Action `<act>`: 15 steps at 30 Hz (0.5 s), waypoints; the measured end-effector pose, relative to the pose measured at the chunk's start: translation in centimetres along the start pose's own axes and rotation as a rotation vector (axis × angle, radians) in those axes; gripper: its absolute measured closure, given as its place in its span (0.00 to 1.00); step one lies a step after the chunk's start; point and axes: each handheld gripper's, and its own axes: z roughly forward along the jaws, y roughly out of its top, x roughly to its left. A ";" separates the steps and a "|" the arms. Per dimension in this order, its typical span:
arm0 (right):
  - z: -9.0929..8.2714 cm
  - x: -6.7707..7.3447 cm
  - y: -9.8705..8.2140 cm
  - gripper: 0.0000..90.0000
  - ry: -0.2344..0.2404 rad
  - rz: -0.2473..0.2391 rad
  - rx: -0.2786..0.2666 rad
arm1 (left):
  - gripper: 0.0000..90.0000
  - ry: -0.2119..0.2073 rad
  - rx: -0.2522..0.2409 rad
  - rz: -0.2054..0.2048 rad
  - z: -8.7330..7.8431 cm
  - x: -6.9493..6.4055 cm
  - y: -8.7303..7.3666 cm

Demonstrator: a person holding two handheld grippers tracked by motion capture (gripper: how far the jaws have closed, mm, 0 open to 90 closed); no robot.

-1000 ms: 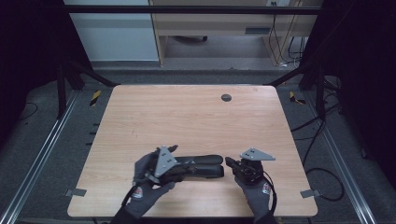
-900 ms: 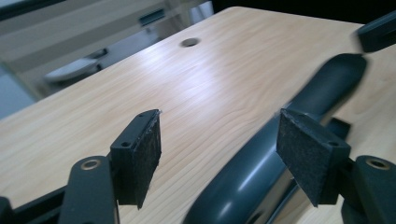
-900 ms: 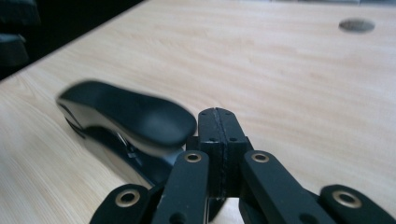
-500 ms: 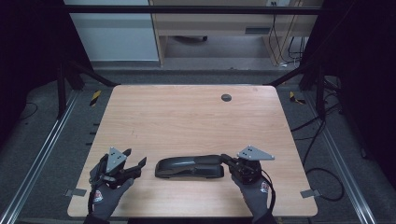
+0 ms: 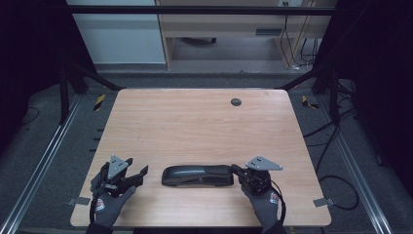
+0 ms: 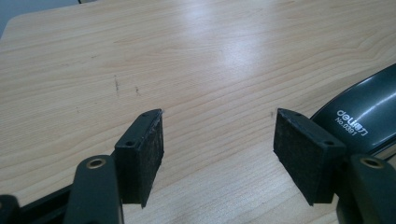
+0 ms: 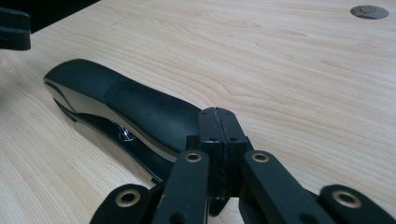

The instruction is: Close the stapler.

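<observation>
A black stapler [image 5: 197,175] lies lengthwise near the front edge of the wooden table [image 5: 195,122]. My left gripper [image 5: 138,165] hovers to the left of it, a short gap away, open with only bare wood between its pads [image 6: 217,140]. In the left gripper view the stapler's printed end [image 6: 369,119] sits just beyond the right-hand pad. My right gripper [image 5: 235,169] is at the stapler's right end, its jaws shut together with nothing between them [image 7: 218,116]. The stapler body [image 7: 126,102] runs away to the left from them; whether the tips touch it I cannot tell.
A round dark grommet hole [image 5: 236,102] sits in the far part of the tabletop, and is also seen as the hole [image 7: 369,11] in the right gripper view. The table's front edge is close below both hands. Metal rails [image 5: 44,151] flank the table on the floor.
My left gripper has come off the stapler's left end and moved left and slightly down, and now stands apart from it. The stapler and the right gripper have stayed put.
</observation>
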 end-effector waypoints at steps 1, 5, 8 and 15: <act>0.0 0.0 0.0 1.00 0.000 0.000 0.000 | 0.37 0.000 0.000 0.000 0.0 0.0 0.0; -0.2 0.0 0.2 1.00 0.012 0.012 -0.017 | 0.37 -0.003 0.005 0.002 0.1 -0.1 -0.1; -1.1 -0.1 0.9 1.00 0.044 0.028 -0.082 | 0.37 0.001 0.001 -0.001 0.1 0.1 0.0; -1.7 -1.6 0.7 0.95 -0.031 0.052 -0.078 | 0.37 -0.003 0.007 -0.001 0.2 0.4 -0.2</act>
